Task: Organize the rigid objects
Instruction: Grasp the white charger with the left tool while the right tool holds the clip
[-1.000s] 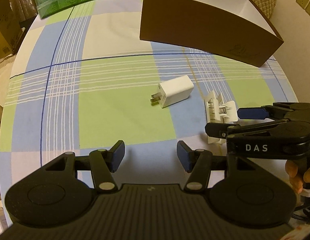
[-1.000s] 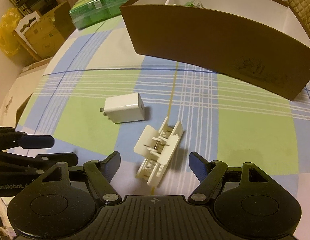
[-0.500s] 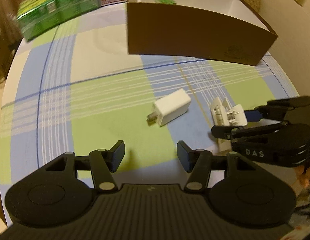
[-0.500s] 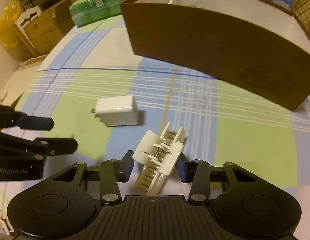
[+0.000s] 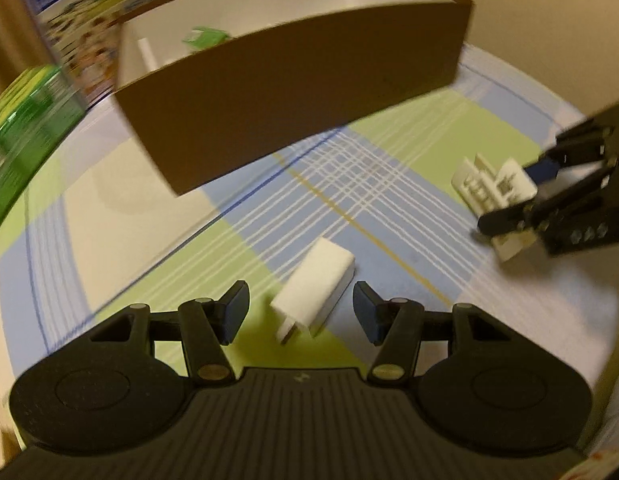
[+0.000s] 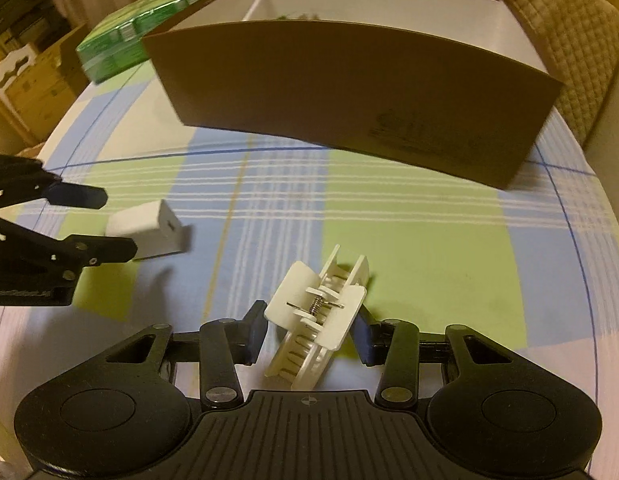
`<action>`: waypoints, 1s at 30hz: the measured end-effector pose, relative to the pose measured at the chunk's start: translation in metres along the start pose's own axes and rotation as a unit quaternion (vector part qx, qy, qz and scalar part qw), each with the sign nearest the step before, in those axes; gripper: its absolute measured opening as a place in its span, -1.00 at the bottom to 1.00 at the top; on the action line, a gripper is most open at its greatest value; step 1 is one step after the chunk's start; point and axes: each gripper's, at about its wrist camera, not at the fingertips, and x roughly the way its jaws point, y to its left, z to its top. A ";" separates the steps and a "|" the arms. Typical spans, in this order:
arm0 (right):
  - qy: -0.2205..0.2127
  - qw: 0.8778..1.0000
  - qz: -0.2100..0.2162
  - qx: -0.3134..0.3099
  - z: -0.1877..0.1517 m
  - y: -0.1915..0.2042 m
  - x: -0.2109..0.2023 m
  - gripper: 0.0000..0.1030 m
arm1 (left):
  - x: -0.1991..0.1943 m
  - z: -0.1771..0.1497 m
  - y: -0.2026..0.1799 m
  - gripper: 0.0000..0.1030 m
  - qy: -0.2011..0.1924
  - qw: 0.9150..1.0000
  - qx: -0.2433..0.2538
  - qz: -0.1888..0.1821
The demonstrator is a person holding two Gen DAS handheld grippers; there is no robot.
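Right claw (image 6: 309,334) has its pads clamped on the white hair clip (image 6: 317,316), gripping it by its flat wings just above the checked counter (image 6: 409,240), well short of the brown cardboard box (image 6: 349,92). Over on the left, the left claw (image 5: 300,314) hangs about half open, pads either side of the white charger plug (image 5: 315,290) but not touching it, and the plug lies flat on the cloth, prongs toward the camera.
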 end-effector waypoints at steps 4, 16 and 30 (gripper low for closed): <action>-0.002 1.000 0.002 0.015 -0.003 -0.009 -0.004 -0.20 | 0.014 0.004 -0.003 -0.12 0.015 1.000 0.017 -0.007; -0.003 1.000 0.003 0.025 -0.011 -0.025 -0.011 -0.20 | 0.016 0.010 -0.005 -0.58 0.039 0.989 -0.140 -0.026; -0.004 1.000 -0.005 0.017 -0.011 -0.035 -0.016 -0.19 | 0.019 0.040 -0.047 -0.57 0.050 0.983 -0.174 -0.029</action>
